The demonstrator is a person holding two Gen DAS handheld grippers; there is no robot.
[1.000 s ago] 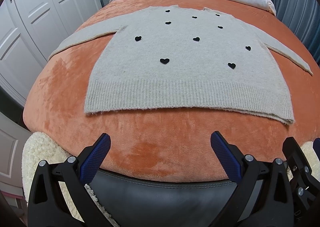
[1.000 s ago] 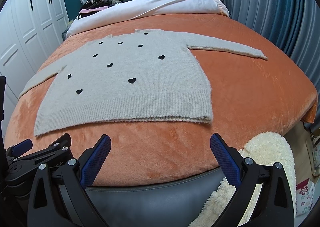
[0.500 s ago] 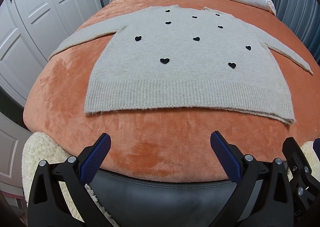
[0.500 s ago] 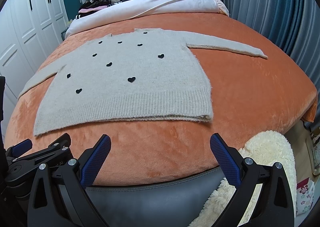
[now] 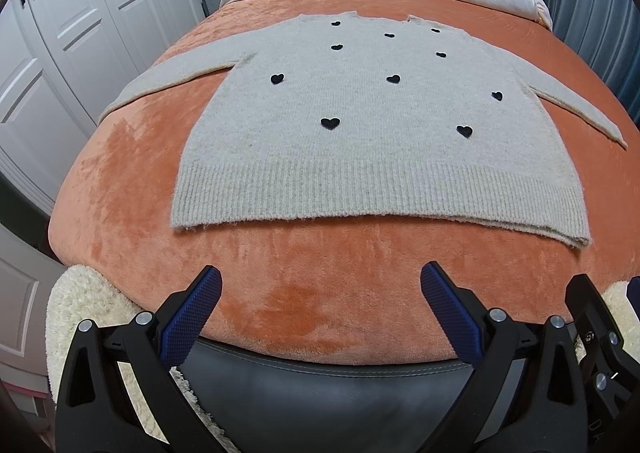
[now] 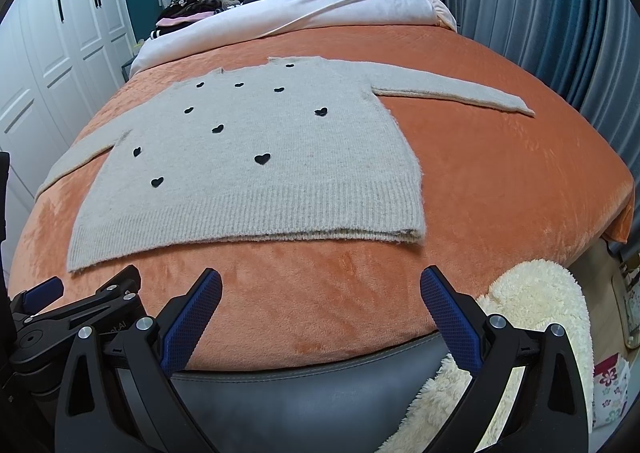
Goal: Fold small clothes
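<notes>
The left hand-held gripper (image 5: 320,293) hangs at the bed's (image 5: 120,181) foot, fingers apart, holding nothing. At its 12 o'clock the sweater (image 5: 372,141) lies flat, sleeves spread. The right hand-held gripper (image 6: 320,293), also spread and holding nothing, has the sweater (image 6: 256,173) at 11 o'clock.

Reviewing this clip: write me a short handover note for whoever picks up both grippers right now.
Left gripper: open, empty, over the bed's near edge, short of the sweater's hem.
Right gripper: open, empty, same height, just right of the left one.
Sweater: grey with black hearts, flat and face up on the orange blanket, hem nearest you, both sleeves spread out to the sides.
Done: garment is laid out smooth; no fold made.
Left: fold each sleeve in over the body, then fold the body up, probably hem toward collar. A clothes pile sits by the headboard; whether it is part of the job cannot be told.
</notes>
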